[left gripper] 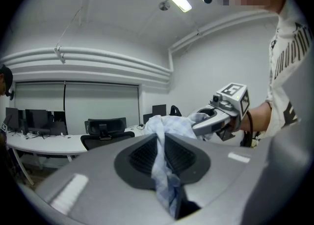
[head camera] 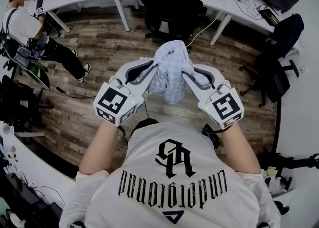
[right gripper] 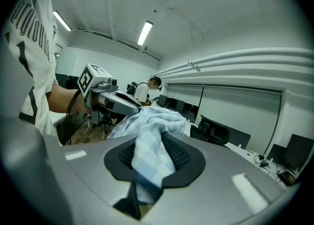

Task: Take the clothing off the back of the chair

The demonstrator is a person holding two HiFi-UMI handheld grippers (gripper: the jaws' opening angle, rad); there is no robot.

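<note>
In the head view, the pale checked clothing (head camera: 169, 75) hangs bunched in the air between the left gripper (head camera: 151, 69) and the right gripper (head camera: 191, 76), well apart from the black chair (head camera: 167, 5).

In the left gripper view, the jaws stand narrow, pinching a thin fold.

In the right gripper view, the jaws are nearly closed on a thicker fold.

The clothing looks light and limp, and likely slips, so gathered folds probably hold best.
</note>
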